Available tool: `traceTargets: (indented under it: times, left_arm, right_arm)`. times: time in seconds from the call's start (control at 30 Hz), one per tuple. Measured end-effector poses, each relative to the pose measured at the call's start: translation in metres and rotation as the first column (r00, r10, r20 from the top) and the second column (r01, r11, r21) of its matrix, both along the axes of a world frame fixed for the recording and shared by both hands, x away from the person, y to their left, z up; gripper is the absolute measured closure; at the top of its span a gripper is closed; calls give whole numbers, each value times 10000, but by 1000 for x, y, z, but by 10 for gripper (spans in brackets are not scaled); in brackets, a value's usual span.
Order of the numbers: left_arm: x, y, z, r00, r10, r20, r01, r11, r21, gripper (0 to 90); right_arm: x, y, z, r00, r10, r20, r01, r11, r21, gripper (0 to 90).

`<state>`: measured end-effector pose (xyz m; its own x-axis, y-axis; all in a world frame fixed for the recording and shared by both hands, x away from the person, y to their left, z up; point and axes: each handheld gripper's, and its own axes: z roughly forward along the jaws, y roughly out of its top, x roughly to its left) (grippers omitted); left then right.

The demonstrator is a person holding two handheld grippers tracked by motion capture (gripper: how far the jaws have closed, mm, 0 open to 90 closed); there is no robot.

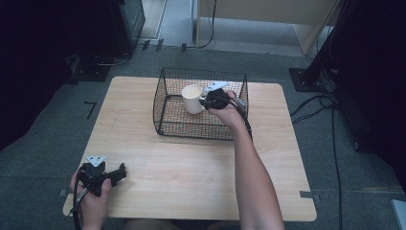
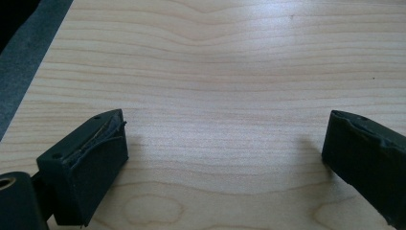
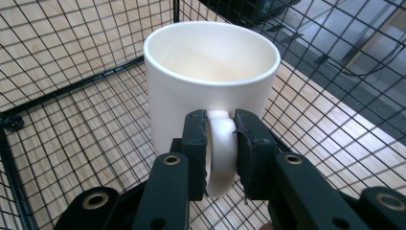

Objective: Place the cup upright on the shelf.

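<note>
My right gripper point(image 3: 221, 153) clenches the white mug point(image 3: 210, 81) handle inside the wire basket point(image 1: 165, 103) near the table's point(image 1: 191, 167) far edge; left gripper point(image 2: 225, 148) spread wide over the near left corner.

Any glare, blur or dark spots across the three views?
High view: corners very dark, table evenly lit. Left gripper view: soft sheen on wood, faint shadows beside the jaws. Right gripper view: mug sharp, its lit wall near white, floor behind the basket soft.
</note>
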<state>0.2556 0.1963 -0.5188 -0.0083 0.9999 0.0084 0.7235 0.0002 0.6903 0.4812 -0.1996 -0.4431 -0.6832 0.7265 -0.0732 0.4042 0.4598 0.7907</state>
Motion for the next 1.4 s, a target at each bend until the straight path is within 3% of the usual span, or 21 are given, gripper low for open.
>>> traceTargets:
  times: [0.27, 0.33, 0.37, 0.4, 0.6, 0.63, 0.7, 0.77, 0.83, 0.87, 0.97, 1.17, 1.3, 1.4]
  left_arm:
    - [0, 0, 0, 10000, -1, 1, 1, 10000, 1, 19]
    - [0, 0, 0, 10000, -2, 1, 2, 10000, 1, 19]
    - [0, 0, 0, 10000, -2, 1, 2, 10000, 1, 19]
    - [0, 0, 0, 10000, -2, 0, 2, 10000, 1, 19]
    - [0, 0, 0, 10000, 0, 1, 0, 10000, 0, 19]
    - [0, 0, 0, 10000, 2, 1, -2, 10000, 0, 19]
    - [0, 0, 0, 10000, -1, 2, 1, 10000, 1, 19]
    - [0, 0, 0, 10000, 2, 2, -2, 10000, 0, 19]
    - [0, 0, 0, 10000, 0, 3, 0, 10000, 1, 19]
    - [0, 0, 0, 10000, -2, 1, 2, 10000, 2, 19]
    - [0, 0, 0, 10000, 0, 2, 0, 10000, 1, 19]
    - [0, 0, 0, 10000, 2, 2, -2, 10000, 0, 19]
    - [0, 0, 0, 10000, 2, 2, -2, 10000, -1, 19]
    - [0, 0, 0, 10000, -6, 0, 6, 10000, 4, 19]
  right_arm:
    - [-2, -1, 1, 9998, 66, 185, -73, 9993, 374, 686]
    - [-2, -2, 5, 9995, -52, 325, 24, 9964, 848, 638]
    - [-2, -2, 5, 9995, -52, 325, 24, 9964, 848, 638]
    - [-3, -2, 9, 9989, -169, 428, 116, 9925, 1215, 584]
    - [-6, -3, 21, 9961, -476, 742, 353, 9866, 1591, 458]
    - [-7, -3, 25, 9933, -868, 766, 728, 9827, 1704, 385]
    - [-7, -4, 27, 9909, -1047, 850, 898, 9825, 1631, 366]
    - [-8, -5, 29, 9871, -1270, 975, 1116, 9825, 1493, 281]
    - [-12, -6, 33, 9820, -1709, 799, 1559, 9736, 1666, 186]
    - [-12, -6, 33, 9820, -1709, 799, 1559, 9736, 1666, 186]
    - [-16, -8, 40, 9856, -1574, 616, 1423, 9693, 2003, 153]
    - [-33, -12, 55, 9901, -1219, 689, 1062, 9744, 1984, 116]
    - [-49, -15, 62, 9954, -771, 564, 634, 9748, 2137, 19]
    - [-68, -20, 64, 9923, -1039, 670, 948, 9874, 1264, 0]
